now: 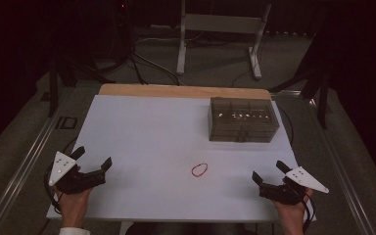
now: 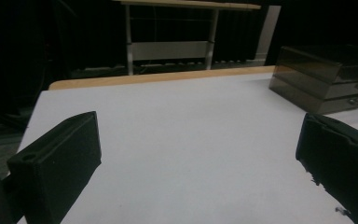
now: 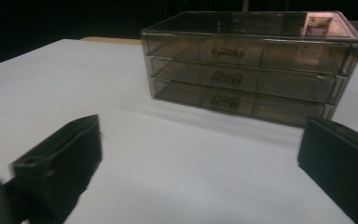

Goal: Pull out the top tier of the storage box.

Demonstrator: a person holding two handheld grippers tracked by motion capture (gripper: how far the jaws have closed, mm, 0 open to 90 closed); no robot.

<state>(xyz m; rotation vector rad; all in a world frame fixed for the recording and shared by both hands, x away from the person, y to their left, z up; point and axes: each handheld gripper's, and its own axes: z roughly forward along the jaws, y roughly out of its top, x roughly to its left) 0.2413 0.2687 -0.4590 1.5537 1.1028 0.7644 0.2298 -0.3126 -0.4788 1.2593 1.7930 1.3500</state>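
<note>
A white table top (image 1: 152,142) takes up the middle of the high view, with a strip of bare wood along its far edge at 12 o'clock. Beyond it on the dark floor stands a pale metal frame (image 1: 220,29) among loose cables.

On the table, toward 1 o'clock from its centre, sits a smoky clear plastic drawer box (image 1: 244,120). In the right gripper view the drawer box (image 3: 251,65) shows three shallow drawers stacked one above another, each with a small handle at its front, all pushed in; a pinkish patch glints on the lid at its far right corner. In the left gripper view the same box (image 2: 331,79) lies off at 2 o'clock, well apart from the black jaws.

The left gripper (image 1: 93,159), held in a hand (image 1: 73,203), rests at 8 o'clock near the table's left edge, jaws spread wide with nothing but bare table between them. The right gripper (image 1: 269,171), held in the other hand (image 1: 289,210), sits at 4 o'clock near the right edge, jaws likewise spread wide and empty, facing the drawer box.

Smallest of all, a red rubber band (image 1: 199,169) lies flat in a loose oval on the table at 5 o'clock from centre, between the two grippers, nearer the right one and touching neither.
</note>
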